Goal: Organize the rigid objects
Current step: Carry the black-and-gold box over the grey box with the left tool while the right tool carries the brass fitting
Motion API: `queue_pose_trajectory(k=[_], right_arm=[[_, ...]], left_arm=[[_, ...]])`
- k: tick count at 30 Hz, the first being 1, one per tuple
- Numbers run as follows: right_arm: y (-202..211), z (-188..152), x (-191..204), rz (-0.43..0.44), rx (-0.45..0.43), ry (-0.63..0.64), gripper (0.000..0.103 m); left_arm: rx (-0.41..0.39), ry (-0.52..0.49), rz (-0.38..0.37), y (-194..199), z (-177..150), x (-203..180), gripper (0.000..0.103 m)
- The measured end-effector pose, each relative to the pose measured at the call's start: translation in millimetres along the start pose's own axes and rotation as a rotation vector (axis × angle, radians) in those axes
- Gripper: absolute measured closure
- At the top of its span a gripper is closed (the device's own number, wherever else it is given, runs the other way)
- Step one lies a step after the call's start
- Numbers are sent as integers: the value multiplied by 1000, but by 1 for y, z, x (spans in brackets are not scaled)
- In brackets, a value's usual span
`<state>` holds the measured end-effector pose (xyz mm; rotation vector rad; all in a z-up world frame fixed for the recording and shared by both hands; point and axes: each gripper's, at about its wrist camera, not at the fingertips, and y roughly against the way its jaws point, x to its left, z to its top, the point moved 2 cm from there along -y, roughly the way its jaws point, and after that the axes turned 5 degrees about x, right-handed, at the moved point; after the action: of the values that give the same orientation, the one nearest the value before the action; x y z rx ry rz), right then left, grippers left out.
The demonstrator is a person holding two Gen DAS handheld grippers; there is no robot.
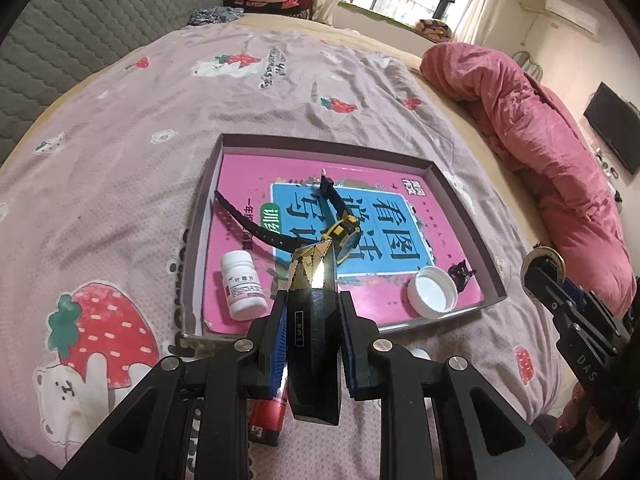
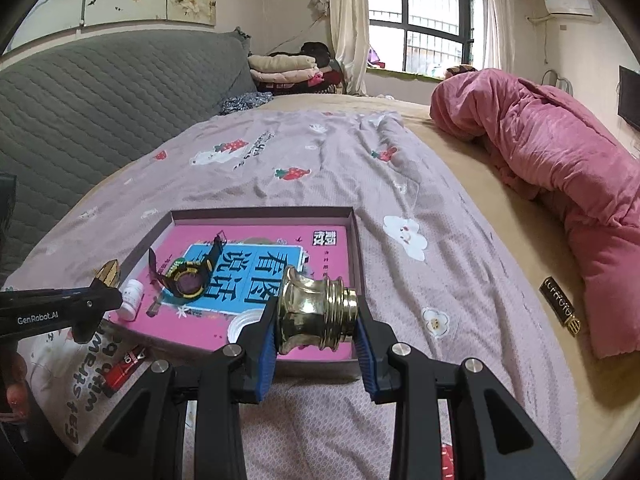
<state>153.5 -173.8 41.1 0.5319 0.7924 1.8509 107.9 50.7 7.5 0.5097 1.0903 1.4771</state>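
Observation:
My left gripper (image 1: 314, 308) is shut on a black box with a gold faceted tip (image 1: 314, 320), held over the near edge of a shallow tray (image 1: 460, 200). The tray holds a pink book (image 1: 248, 168), a black and yellow watch (image 1: 342, 236), a white pill bottle (image 1: 242, 284) and a white cap (image 1: 432, 292). My right gripper (image 2: 316, 320) is shut on a shiny gold ornament (image 2: 316, 312), held above the tray's near right corner (image 2: 356, 240). The watch (image 2: 188, 280) and bottle (image 2: 132, 298) also show in the right wrist view.
The tray lies on a bed with a pink strawberry-print sheet (image 1: 120, 168). A red tube (image 1: 268, 416) lies on the sheet under my left gripper. A rolled pink quilt (image 2: 560, 168) lies at the right. A grey headboard (image 2: 100, 100) is at the left.

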Motion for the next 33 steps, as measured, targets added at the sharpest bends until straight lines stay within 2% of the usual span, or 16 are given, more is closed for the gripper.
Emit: queue_pose_trajectory(k=[16, 33], right_arm=[[-8, -10, 0, 16, 21, -15, 68], [-20, -10, -1, 31, 50, -42, 68]], left_arm=[[53, -13, 1, -34, 8, -6, 80], [67, -38, -27, -47, 11, -10, 80]])
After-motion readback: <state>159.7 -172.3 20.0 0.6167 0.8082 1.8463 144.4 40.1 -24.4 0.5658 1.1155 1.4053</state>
